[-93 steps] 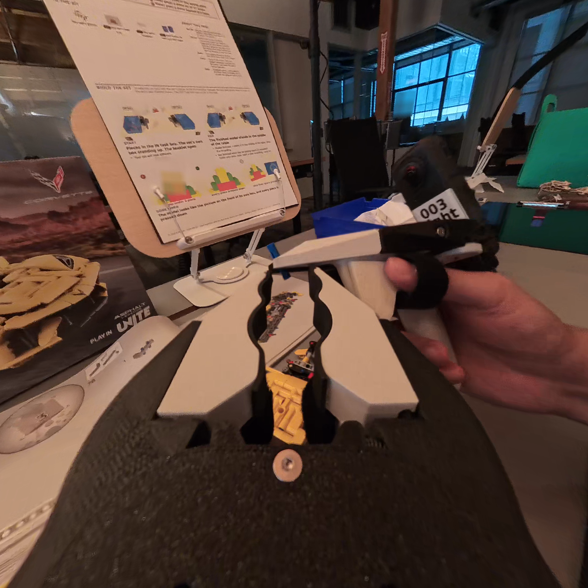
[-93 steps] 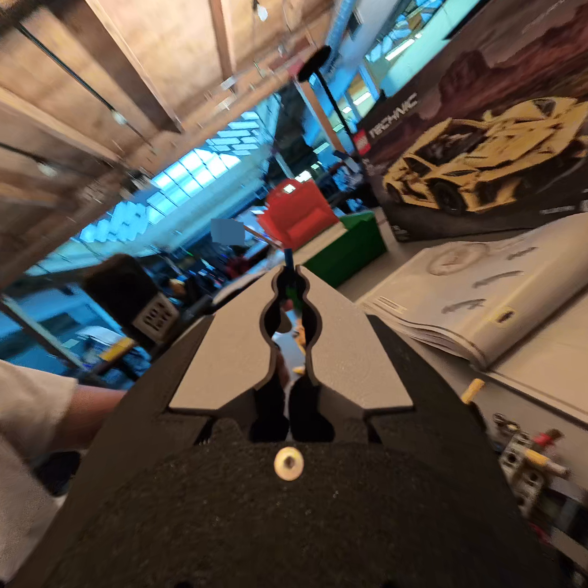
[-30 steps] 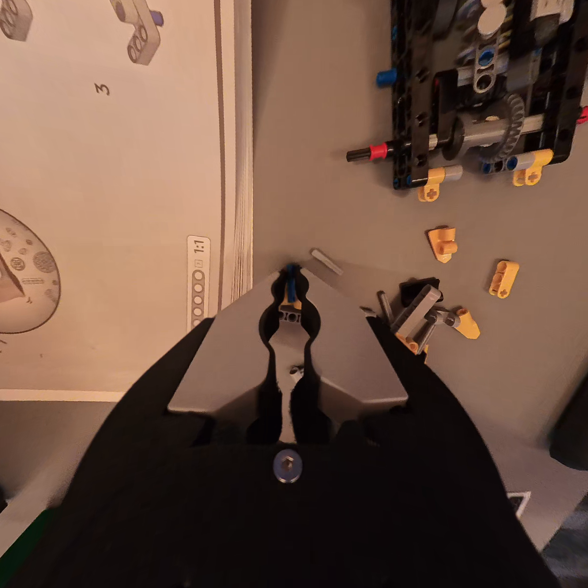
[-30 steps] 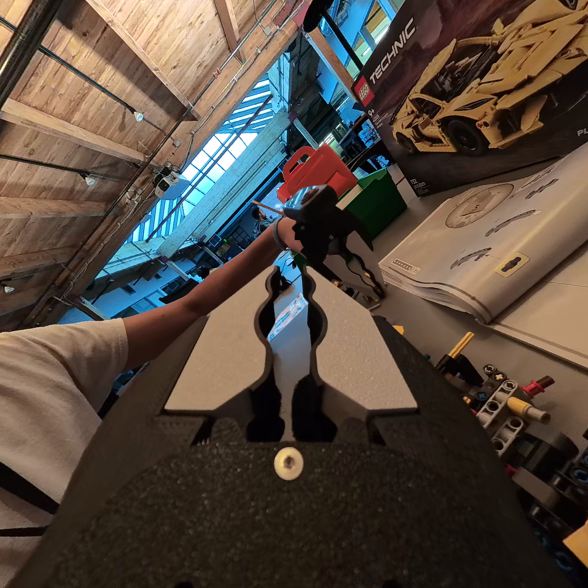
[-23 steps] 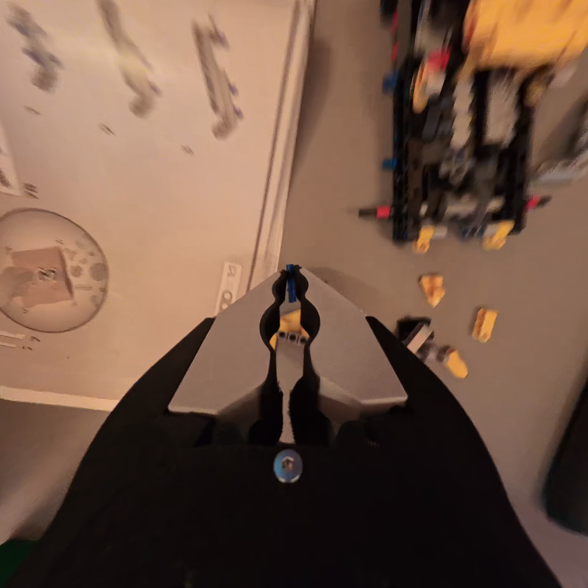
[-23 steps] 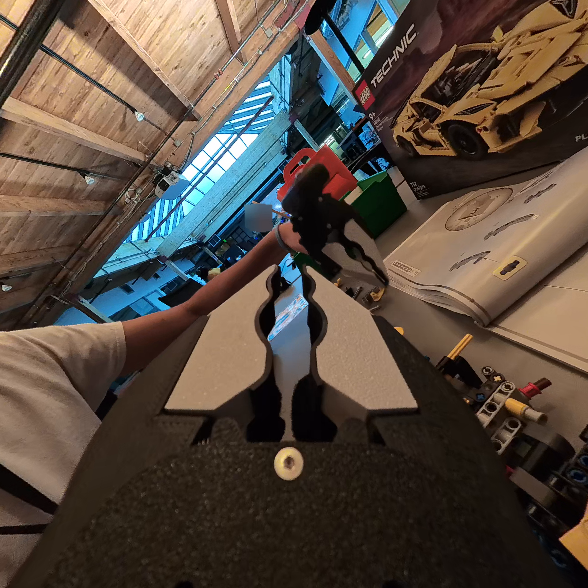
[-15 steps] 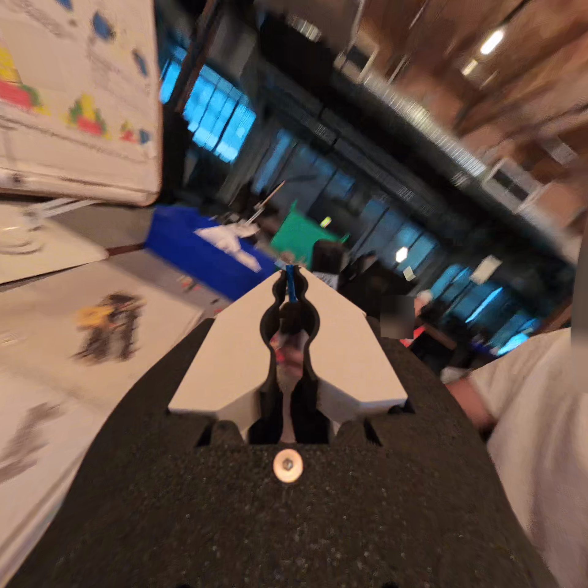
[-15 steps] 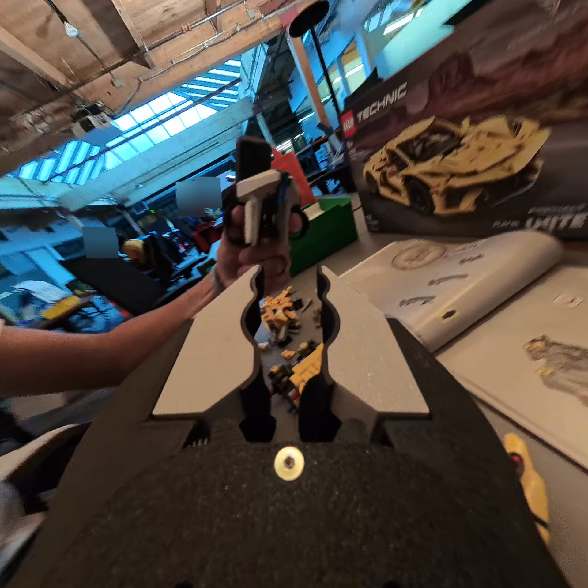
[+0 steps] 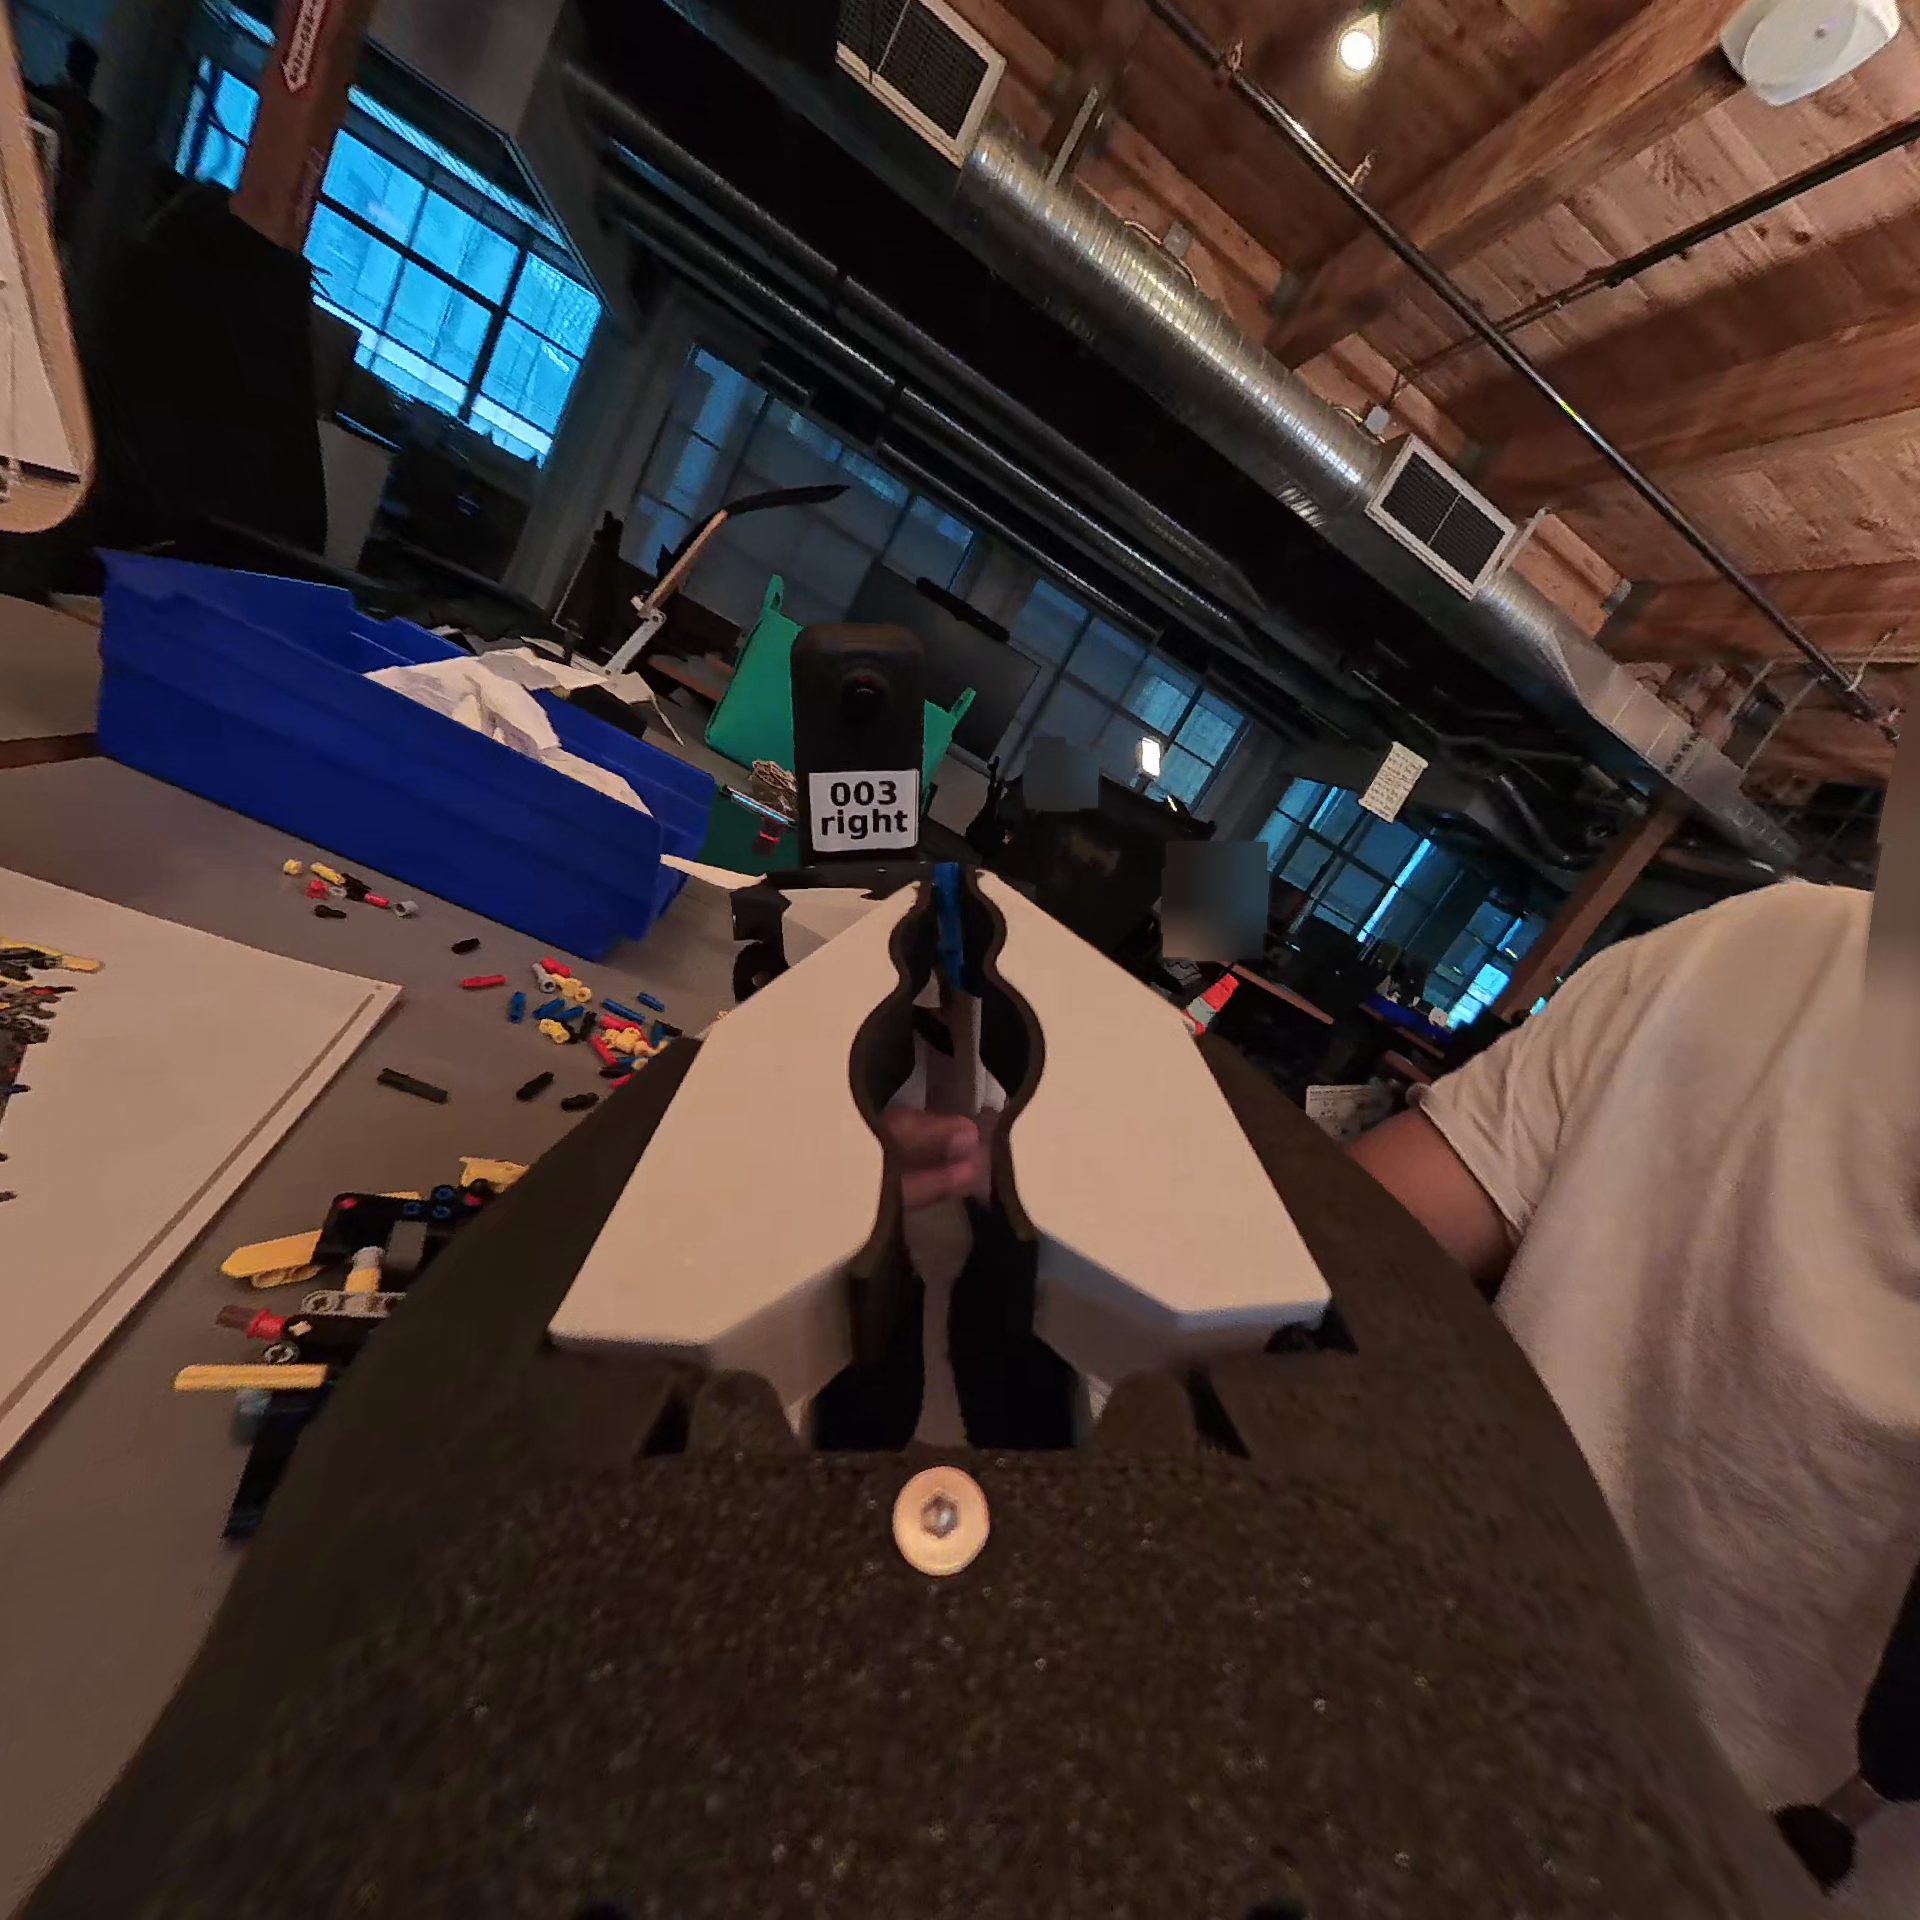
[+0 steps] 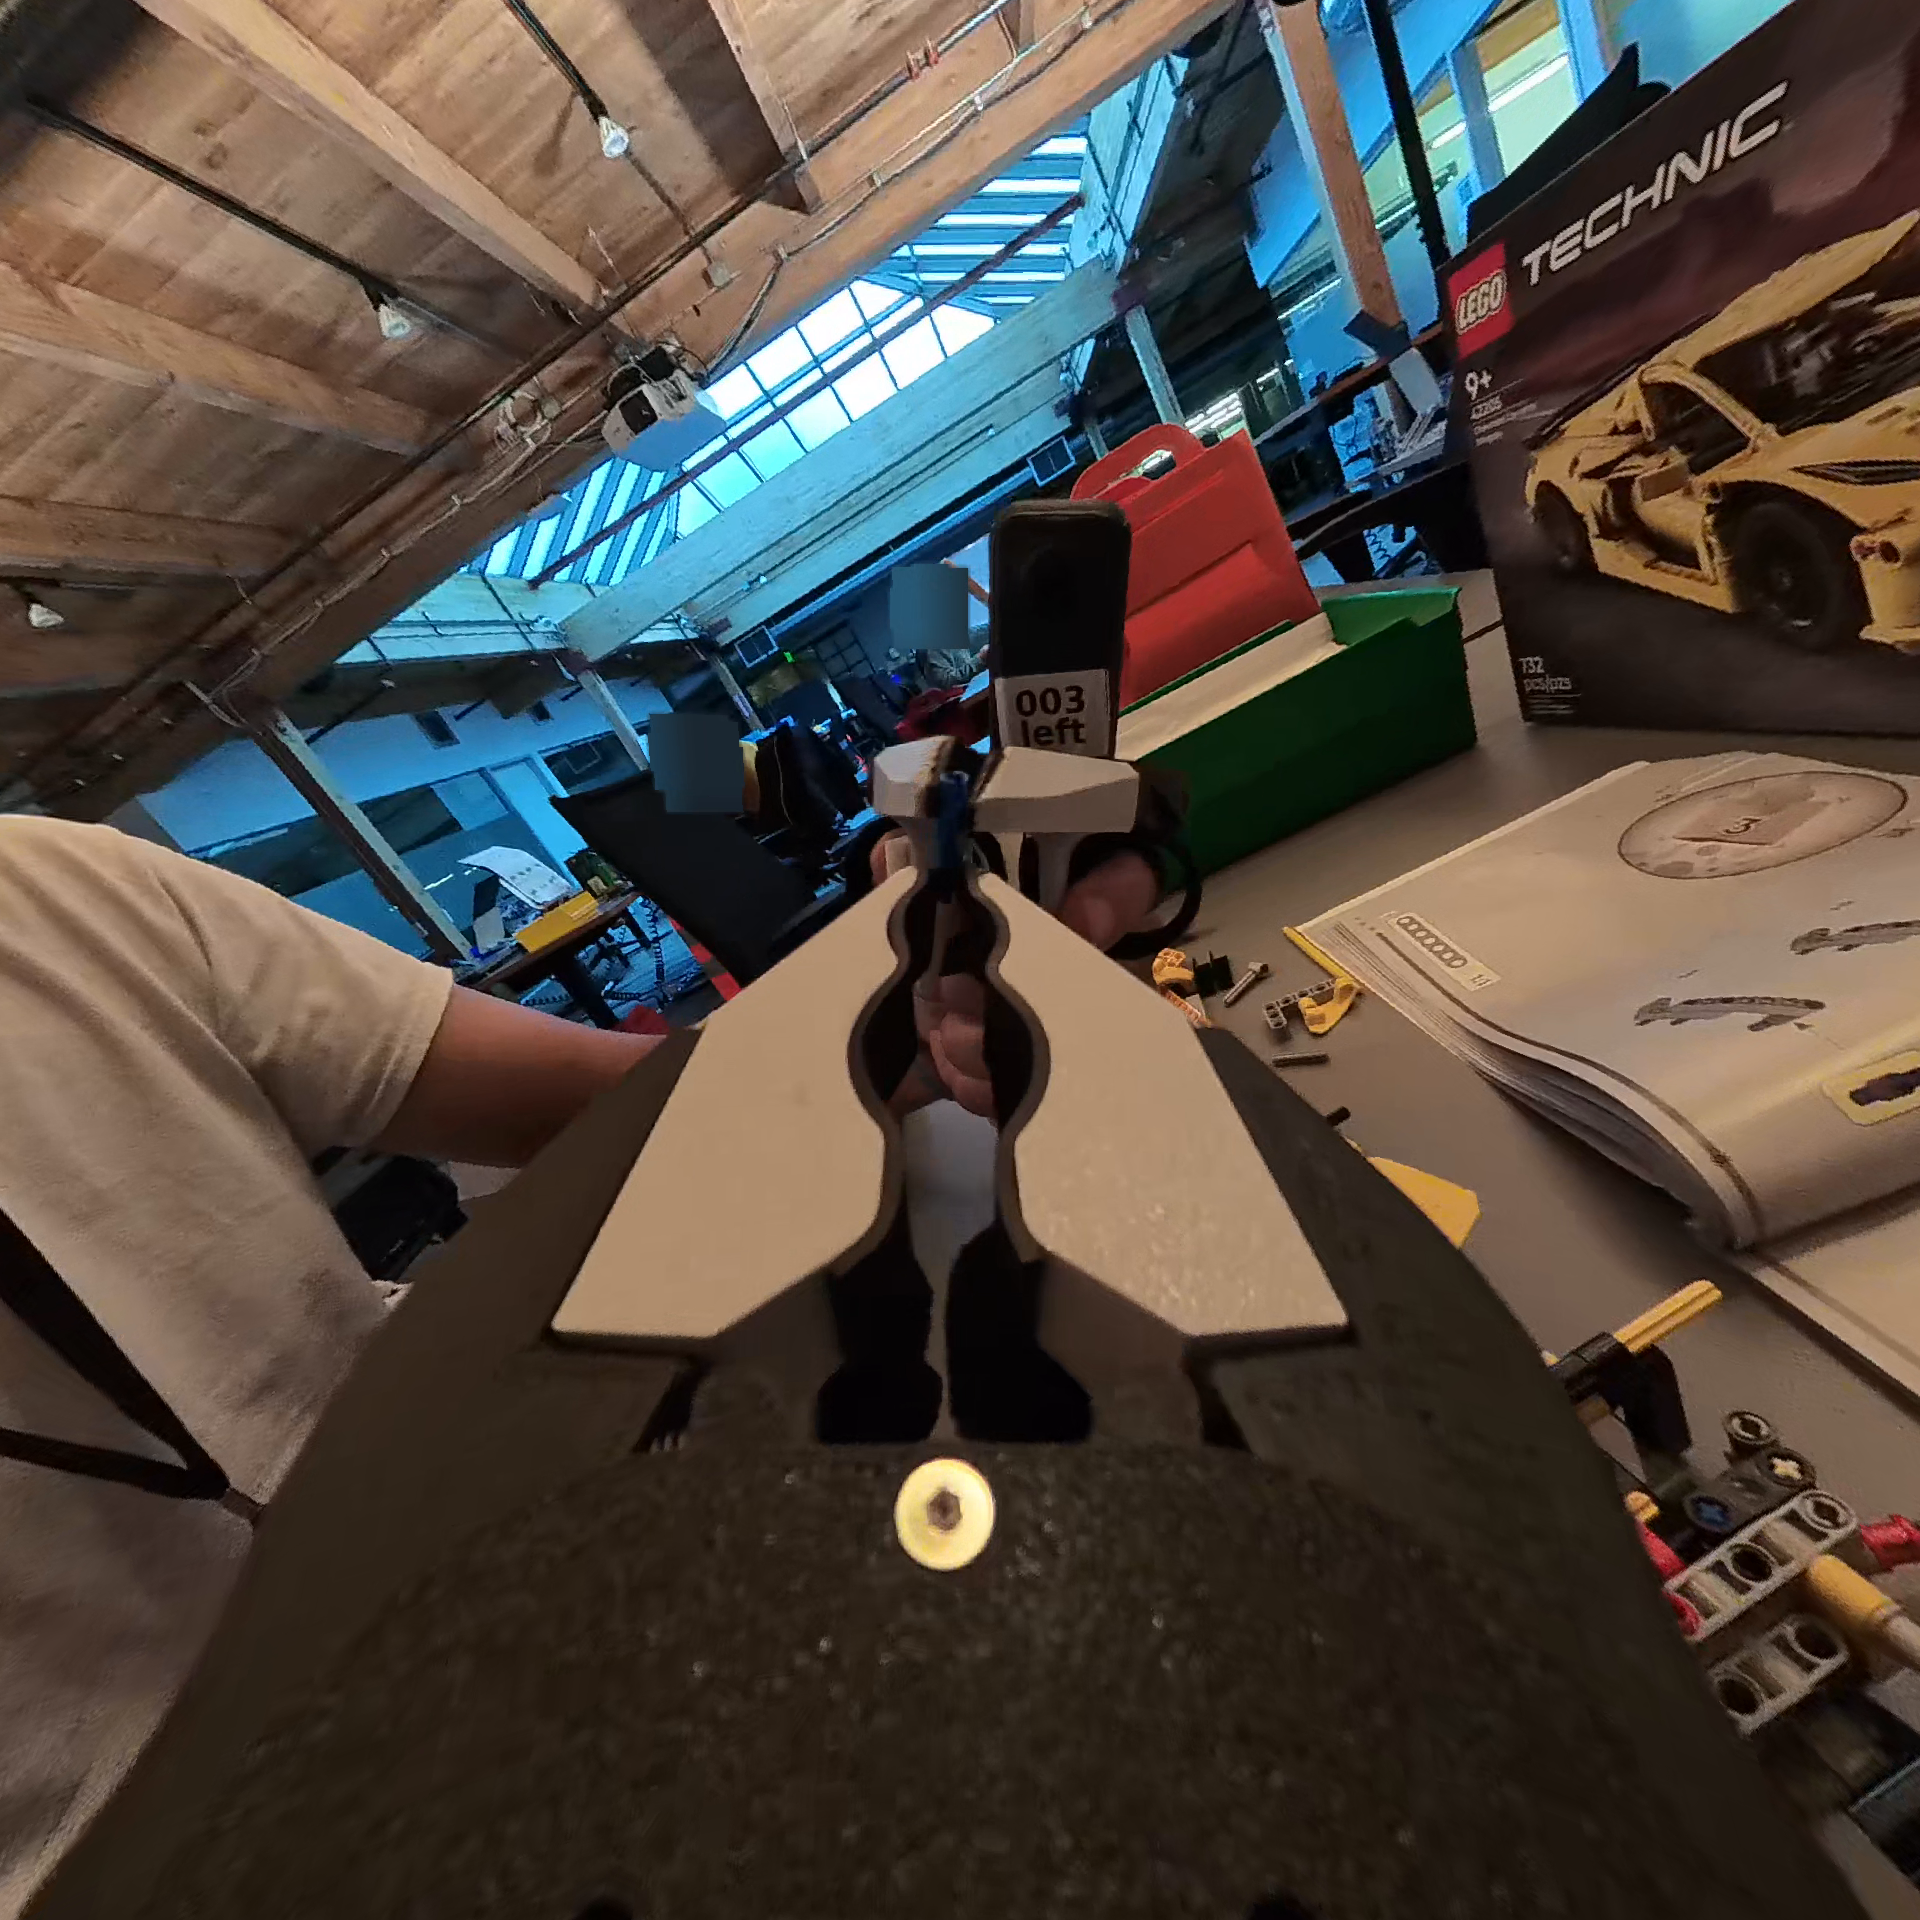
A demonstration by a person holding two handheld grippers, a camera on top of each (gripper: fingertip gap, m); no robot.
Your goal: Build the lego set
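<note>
So right now the two grippers face each other in mid-air above the worktop, tip to tip, and the thing that matters is a small blue pin (image 9: 948,920). The left gripper (image 9: 948,904) has its fingers pinched shut on that pin at the very tips. From the right wrist view the pin (image 10: 945,831) sticks out of the left gripper (image 10: 951,779) and reaches down to the right gripper (image 10: 948,883), whose fingers are nearly closed around its other end; whether they actually clamp it can't be told.

Looks like a hand-off or regrip, not an insertion yet. The half-built chassis (image 10: 1766,1579) sits at the near right edge of the worktop, with the instruction booklet (image 10: 1662,997) beyond it and loose pieces (image 9: 592,1023) scattered toward the blue bin (image 9: 343,717).

The pin's long axis runs roughly along the line between the grippers, ends pointing into each set of fingers.

Next move probably calls for one gripper getting a firm hold before the other lets go, since a part that small would slip easily.
</note>
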